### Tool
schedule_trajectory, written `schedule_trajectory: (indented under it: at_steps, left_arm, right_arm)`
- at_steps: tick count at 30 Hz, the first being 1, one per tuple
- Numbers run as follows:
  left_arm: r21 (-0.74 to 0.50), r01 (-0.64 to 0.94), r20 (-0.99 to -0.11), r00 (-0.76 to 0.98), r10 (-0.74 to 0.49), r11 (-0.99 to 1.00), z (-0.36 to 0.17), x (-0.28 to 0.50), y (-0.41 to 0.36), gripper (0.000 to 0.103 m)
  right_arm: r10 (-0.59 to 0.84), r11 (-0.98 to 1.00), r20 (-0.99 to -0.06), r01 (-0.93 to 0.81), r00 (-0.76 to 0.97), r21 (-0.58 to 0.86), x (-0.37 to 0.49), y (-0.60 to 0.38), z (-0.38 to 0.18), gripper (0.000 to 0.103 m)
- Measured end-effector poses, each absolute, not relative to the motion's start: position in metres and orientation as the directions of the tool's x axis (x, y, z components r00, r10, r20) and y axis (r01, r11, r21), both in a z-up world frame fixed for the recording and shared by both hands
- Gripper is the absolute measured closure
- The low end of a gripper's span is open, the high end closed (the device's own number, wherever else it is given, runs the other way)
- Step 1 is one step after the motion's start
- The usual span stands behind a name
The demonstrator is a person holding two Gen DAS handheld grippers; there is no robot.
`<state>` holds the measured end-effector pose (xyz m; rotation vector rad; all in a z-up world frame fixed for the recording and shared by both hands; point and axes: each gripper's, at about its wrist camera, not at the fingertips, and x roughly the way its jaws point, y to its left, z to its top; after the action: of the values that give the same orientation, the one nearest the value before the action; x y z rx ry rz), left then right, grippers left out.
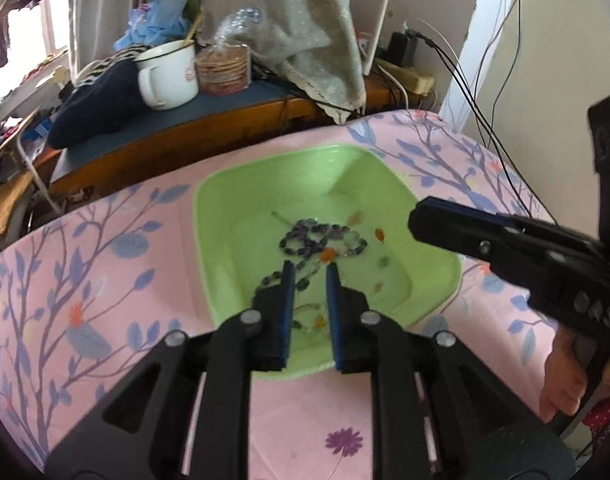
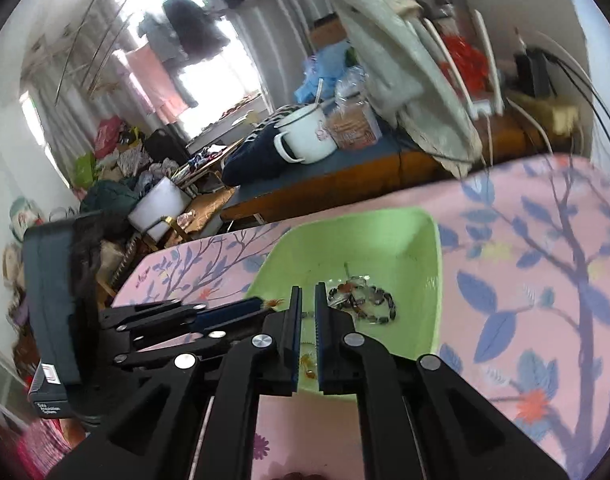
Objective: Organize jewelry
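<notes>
Just ahead of my left gripper (image 1: 309, 268), the beaded necklace (image 1: 321, 240) lies coiled on the floor of the green tray (image 1: 265, 184), with nothing between the 2 slightly parted fingers. My right gripper (image 2: 308, 294) hangs over the tray's near edge, pinched together and empty.

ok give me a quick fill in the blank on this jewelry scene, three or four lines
1. The bead necklace lies inside a ____ plastic basin.
2. The basin sits on a pink cloth printed with blue ____.
3. On the bench behind, a white ____ stands beside a wrapped stack of biscuits.
4. Neither the left gripper nor the right gripper holds ____.

Missing words: green; leaves; mug; anything
</notes>
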<state>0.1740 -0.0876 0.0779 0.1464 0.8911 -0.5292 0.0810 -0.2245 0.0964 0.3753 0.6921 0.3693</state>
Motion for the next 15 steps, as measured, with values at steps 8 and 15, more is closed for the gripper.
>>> schedule_trajectory:
  at_steps: [8, 15]
  left_arm:
    - [-0.124, 0.473, -0.701, 0.58, -0.415, 0.872, 0.109, 0.142, -0.052, 0.069]
    - [-0.136, 0.391, -0.612, 0.689, -0.388, 0.91, 0.133, 0.09, 0.029, 0.068]
  right_arm:
    - [0.486, 0.851, -0.497, -0.259, 0.719, 0.458, 0.042, -0.213, 0.115, 0.103]
    - [0.539, 0.824, -0.449, -0.335, 0.712, 0.457, -0.004, -0.194, 0.123, 0.09]
